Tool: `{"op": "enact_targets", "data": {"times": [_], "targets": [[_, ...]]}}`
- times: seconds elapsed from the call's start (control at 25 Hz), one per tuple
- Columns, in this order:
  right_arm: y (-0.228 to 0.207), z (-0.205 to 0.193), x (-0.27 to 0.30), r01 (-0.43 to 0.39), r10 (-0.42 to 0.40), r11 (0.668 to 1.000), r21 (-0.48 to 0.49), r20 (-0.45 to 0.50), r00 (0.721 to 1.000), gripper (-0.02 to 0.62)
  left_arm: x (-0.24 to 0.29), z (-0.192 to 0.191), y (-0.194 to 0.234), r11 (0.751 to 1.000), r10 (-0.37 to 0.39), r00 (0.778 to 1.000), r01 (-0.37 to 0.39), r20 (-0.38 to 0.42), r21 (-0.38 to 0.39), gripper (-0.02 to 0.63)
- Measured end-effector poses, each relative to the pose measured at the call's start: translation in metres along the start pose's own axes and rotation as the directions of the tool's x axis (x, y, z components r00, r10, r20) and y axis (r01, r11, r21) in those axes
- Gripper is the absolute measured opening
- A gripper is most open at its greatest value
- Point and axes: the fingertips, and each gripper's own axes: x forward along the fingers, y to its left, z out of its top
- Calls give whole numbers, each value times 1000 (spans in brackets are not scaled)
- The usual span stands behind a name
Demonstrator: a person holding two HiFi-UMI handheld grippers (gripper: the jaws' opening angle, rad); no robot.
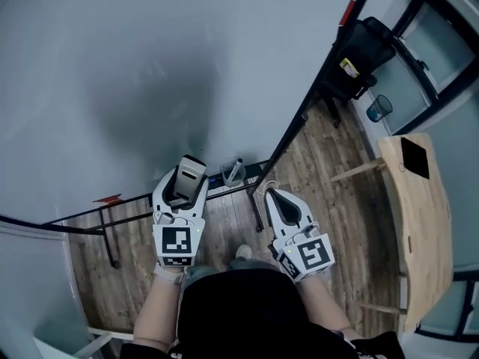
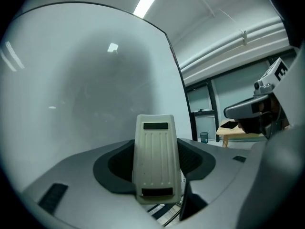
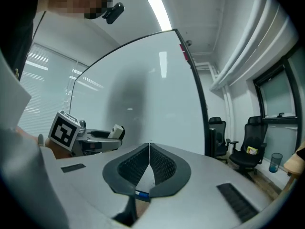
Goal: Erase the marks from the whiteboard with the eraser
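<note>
The left hand-held gripper point(image 1: 185, 176) grasps a white eraser point(image 2: 155, 159), whiteboard point(image 1: 150, 66) at twelve o'clock; the right hand-held gripper point(image 1: 271, 194), at its three o'clock, is clenched, empty.

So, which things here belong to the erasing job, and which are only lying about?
For the job:
- whiteboard
- eraser, clamped in the left claw

Just lying about:
- black office chair
- wooden table with a dark flat thing on it
- small bin
- right claw, shut and empty
</note>
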Motion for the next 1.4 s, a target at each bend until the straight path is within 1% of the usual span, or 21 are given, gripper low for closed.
{"op": "enact_targets", "data": {"times": [0.08,0.16,0.28,0.4,0.52,0.64,0.8,1.0,1.16,1.4], "targets": [[23,-2,16,-49,49,999,-2,-13,999,29,-21,-15,19,998,8,1000,-9,-22,-56,264],[43,-4,30,-94,94,996,-1,-27,995,29,-41,-30,36,995,24,998,-29,-52,-96,264],[74,-6,51,-161,161,987,2,-43,986,29,-70,-45,67,984,88,993,-99,-79,-145,262],[108,-8,72,-240,239,971,-5,-60,969,29,-101,-66,91,969,140,984,-158,-108,-191,262],[138,-8,89,-312,310,950,-14,-77,948,29,-128,-79,111,951,188,975,-212,-122,-223,262],[160,-11,103,-363,360,931,-21,-88,929,29,-147,-88,126,939,225,966,-250,-129,-235,261],[183,-11,115,-404,401,914,-25,-95,911,29,-167,-94,139,933,251,959,-275,-129,-232,261],[201,-12,126,-436,431,900,-22,-106,896,29,-180,-95,150,928,267,955,-291,-129,-234,261],[210,-15,127,-450,445,893,-17,-121,887,29,-182,-94,152,932,252,960,-275,-122,-236,261],[214,-23,131,-449,445,893,1,-141,884,28,-171,-94,155,943,225,968,-244,-110,-224,262]]}}
